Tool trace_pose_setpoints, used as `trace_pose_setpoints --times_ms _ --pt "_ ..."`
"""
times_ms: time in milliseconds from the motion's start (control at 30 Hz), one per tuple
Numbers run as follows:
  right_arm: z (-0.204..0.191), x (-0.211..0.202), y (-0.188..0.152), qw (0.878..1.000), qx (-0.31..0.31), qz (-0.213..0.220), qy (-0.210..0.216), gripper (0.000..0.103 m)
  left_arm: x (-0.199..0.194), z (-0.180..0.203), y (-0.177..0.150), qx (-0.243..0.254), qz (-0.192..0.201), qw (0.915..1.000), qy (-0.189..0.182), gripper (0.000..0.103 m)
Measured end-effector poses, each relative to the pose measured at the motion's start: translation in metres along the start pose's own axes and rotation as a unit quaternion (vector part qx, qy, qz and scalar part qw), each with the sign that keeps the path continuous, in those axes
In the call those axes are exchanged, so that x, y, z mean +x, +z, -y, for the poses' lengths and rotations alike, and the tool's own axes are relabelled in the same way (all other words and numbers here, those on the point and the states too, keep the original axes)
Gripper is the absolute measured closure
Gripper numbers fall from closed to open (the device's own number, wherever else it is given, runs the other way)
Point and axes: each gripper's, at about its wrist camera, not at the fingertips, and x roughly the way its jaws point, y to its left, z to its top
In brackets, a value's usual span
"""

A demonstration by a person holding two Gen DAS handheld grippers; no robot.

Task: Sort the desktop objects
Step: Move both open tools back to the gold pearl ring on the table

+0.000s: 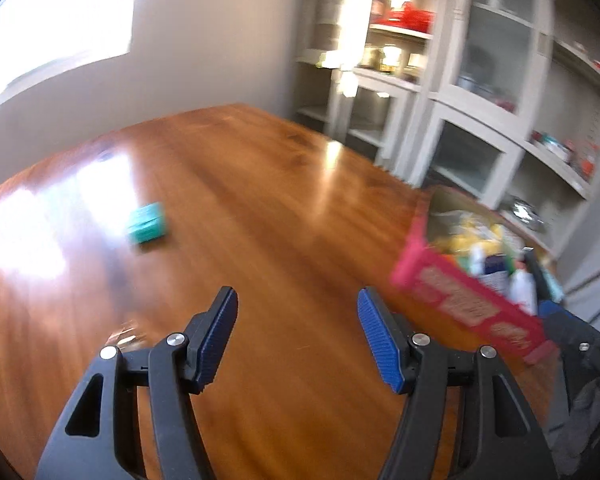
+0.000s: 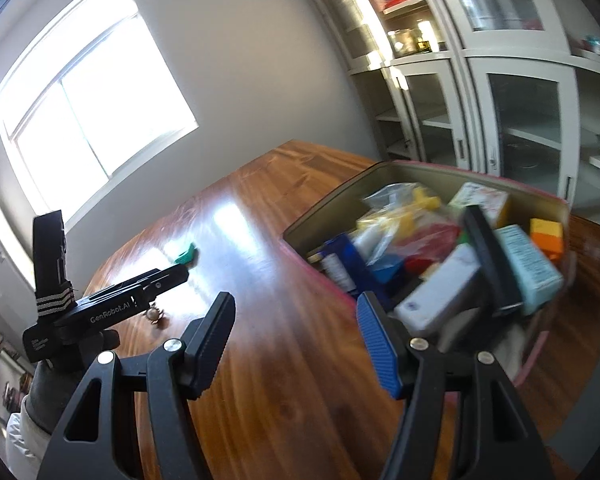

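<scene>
Lying ahead and left of the empty, wide-open left hand-held gripper (image 1: 298, 334), the green block (image 1: 147, 224) rests alone on the surface (image 1: 260, 184), nearer it than the equally empty, open right hand-held gripper (image 2: 296, 340) beside the pink-rimmed box (image 2: 548, 196).

Both cams ride a tool each, angled down over the worktop (image 1: 260, 184). Shared: pink box (image 2: 452, 172), teal block (image 1: 147, 224), cabinets (image 2: 500, 92).
</scene>
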Motion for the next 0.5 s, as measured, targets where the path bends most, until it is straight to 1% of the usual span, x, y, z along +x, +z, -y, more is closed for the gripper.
trace_pose_setpoints --times_ms 100,200,333,500 --pt "-0.012 0.009 -0.004 1.000 -0.010 -0.010 0.011 0.035 -0.004 -0.034 -0.008 -0.031 -0.002 0.9989 0.034 0.037" --pt "-0.024 0.018 -0.009 0.999 -0.018 -0.023 0.021 0.035 -0.008 -0.056 -0.014 -0.046 -0.001 0.9973 0.057 0.037" --pt "-0.037 0.028 -0.015 0.998 -0.033 -0.038 0.031 0.035 -0.004 -0.074 -0.021 -0.055 -0.007 0.9959 0.072 0.037" --pt "-0.056 0.041 -0.021 0.996 -0.056 -0.056 0.041 0.035 0.010 -0.084 -0.026 -0.059 -0.022 0.9951 0.076 0.037"
